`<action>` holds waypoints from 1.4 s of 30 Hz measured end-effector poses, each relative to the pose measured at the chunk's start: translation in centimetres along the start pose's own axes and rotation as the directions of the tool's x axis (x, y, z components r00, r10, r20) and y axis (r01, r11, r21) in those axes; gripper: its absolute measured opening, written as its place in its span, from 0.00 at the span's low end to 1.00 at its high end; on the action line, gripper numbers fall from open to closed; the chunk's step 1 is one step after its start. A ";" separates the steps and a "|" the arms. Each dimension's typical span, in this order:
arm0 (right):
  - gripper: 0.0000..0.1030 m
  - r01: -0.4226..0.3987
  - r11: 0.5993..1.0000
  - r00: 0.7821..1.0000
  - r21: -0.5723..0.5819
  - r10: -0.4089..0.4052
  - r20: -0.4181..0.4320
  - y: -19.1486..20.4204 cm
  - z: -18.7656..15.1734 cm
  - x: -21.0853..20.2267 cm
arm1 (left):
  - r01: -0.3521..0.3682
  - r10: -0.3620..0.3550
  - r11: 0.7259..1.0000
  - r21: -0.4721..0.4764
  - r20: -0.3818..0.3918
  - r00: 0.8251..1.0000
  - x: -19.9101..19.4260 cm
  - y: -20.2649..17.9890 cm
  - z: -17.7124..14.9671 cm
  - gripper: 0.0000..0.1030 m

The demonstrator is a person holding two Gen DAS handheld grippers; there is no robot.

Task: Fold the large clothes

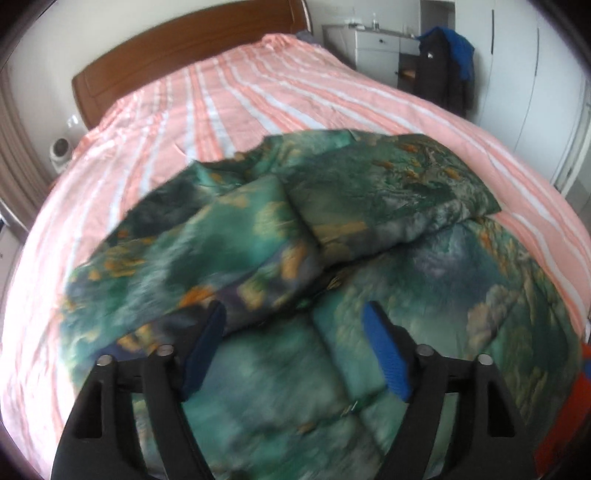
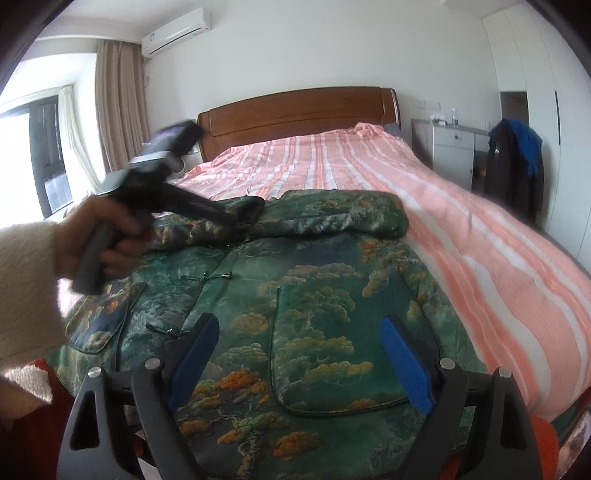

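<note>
- The left gripper [image 1: 293, 325] hovers low over the green padded jacket [image 2: 295, 295], its jaws spread wide with nothing between the blue pads; the view is motion-blurred.
- From the right wrist view, the left hand [image 2: 107, 236], in a cream knit cuff, holds that gripper's handle at 9 o'clock, tool tilted down toward the folded sleeves; its tip looks to be at or on the cloth, though blur hides any contact.
- The right gripper [image 2: 297, 339] is level above the jacket's lower front, jaws wide and holding nothing.
- The jacket, printed with pines and clouds, lies front-up across the foot of the bed [image 2: 461, 229], on the pink striped bedspread [image 1: 240, 92]; both sleeves are folded across its upper part, toward 12 o'clock.
- A wooden headboard [image 2: 295, 110] stands at 12 o'clock.
- At 2 o'clock, a chair draped with dark and blue clothes [image 2: 517, 162] stands beside a white cabinet [image 2: 452, 147].
- Curtains [image 2: 118, 103] and an air conditioner [image 2: 177, 29] are at 10 to 11 o'clock.
</note>
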State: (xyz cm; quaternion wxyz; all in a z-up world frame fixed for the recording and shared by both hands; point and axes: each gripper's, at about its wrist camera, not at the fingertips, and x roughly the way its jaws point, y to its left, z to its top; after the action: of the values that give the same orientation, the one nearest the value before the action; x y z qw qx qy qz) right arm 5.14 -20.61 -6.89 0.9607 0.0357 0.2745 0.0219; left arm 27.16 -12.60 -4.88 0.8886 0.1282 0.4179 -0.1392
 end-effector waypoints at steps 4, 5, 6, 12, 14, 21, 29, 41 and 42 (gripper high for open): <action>0.86 -0.014 1.000 1.000 0.023 0.014 -0.017 -0.2 -0.1 0.4 | -0.026 0.026 1.000 -0.006 0.034 0.999 -2.8 2.1 -2.6 0.86; 0.86 -0.016 1.000 1.000 0.019 0.016 -0.021 -0.1 -0.2 0.5 | -0.030 0.031 0.999 -0.010 0.035 0.999 -3.3 2.6 -3.2 0.86; 0.86 -0.017 1.000 1.000 0.014 0.018 -0.024 0.0 -0.2 0.6 | -0.043 0.043 0.999 -0.020 0.035 0.998 -3.7 3.2 -3.9 0.86; 0.86 -0.023 0.999 0.999 -0.034 0.022 -0.027 1.5 -0.3 0.5 | -0.048 0.051 0.996 -0.074 0.035 0.998 -6.8 4.6 -7.3 0.86; 0.86 -0.025 0.998 0.999 -0.053 0.024 -0.030 2.2 -0.4 0.6 | -0.064 0.067 0.995 -0.075 0.046 0.997 -7.9 4.7 -8.3 0.87; 0.86 -0.044 0.993 0.998 -0.109 0.039 -0.049 4.1 -0.8 0.7 | -0.065 0.073 0.991 -0.115 0.063 0.995 -9.7 5.2 -10.8 0.90; 0.86 -0.051 0.990 0.997 -0.132 0.044 -0.055 4.5 -1.1 0.7 | -0.070 0.080 0.984 -0.164 0.050 0.996 -9.9 5.8 -12.0 0.89; 0.86 -0.048 0.993 0.997 -0.105 0.041 -0.069 3.8 -1.1 1.0 | -0.082 0.093 0.977 -0.199 0.047 0.995 -9.5 6.0 -12.2 0.90; 0.86 -0.048 0.993 0.997 -0.105 0.041 -0.071 3.8 -1.1 1.1 | -0.082 0.093 0.976 -0.201 0.046 0.995 -9.5 6.1 -12.3 0.90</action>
State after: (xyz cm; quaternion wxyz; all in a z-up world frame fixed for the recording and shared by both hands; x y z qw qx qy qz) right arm 5.38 -16.67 -8.09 0.9505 -0.0104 0.3047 0.0593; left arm 14.86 -1.41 -4.42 0.9133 0.0535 0.3991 -0.0609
